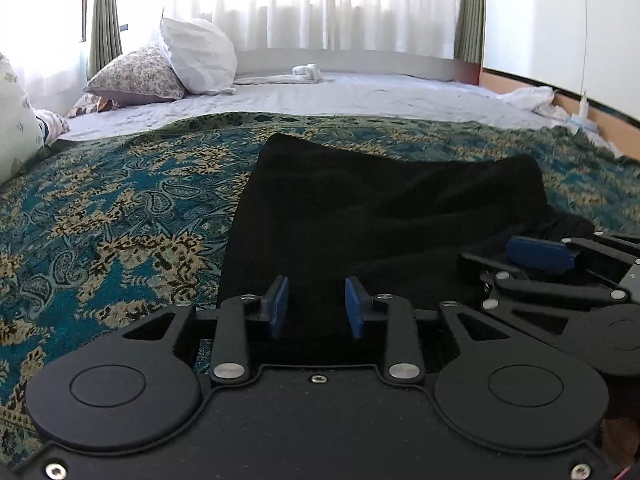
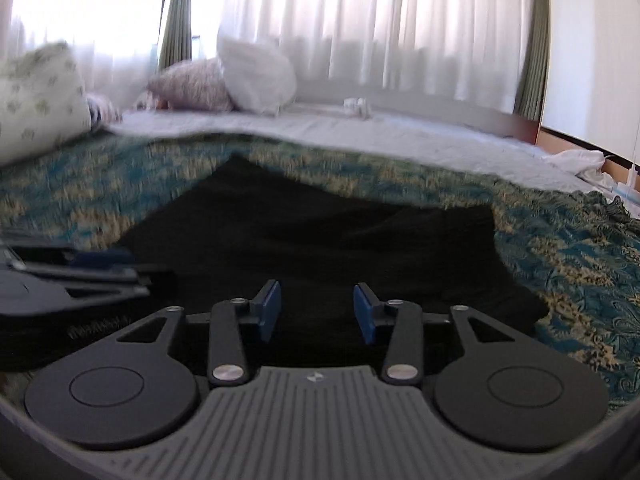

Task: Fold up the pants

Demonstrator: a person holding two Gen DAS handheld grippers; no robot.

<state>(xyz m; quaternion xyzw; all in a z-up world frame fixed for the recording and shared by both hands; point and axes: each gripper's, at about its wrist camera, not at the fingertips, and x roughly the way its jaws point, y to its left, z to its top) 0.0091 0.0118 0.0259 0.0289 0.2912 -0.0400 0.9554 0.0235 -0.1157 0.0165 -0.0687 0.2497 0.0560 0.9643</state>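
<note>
The black pants (image 1: 372,216) lie just ahead of both gaping claws, left claw (image 1: 316,306) and right claw (image 2: 316,310) (neither gripping), long axis running away.

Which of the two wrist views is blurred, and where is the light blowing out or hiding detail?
Left wrist view: sharp; sheer curtains are blown out, black pants lose nearly all fold detail. Right wrist view: motion-blurred, worst on the left over the pillows and patterned bedspread; the window is overexposed there too. Both bend straight lines at the edges.
</note>
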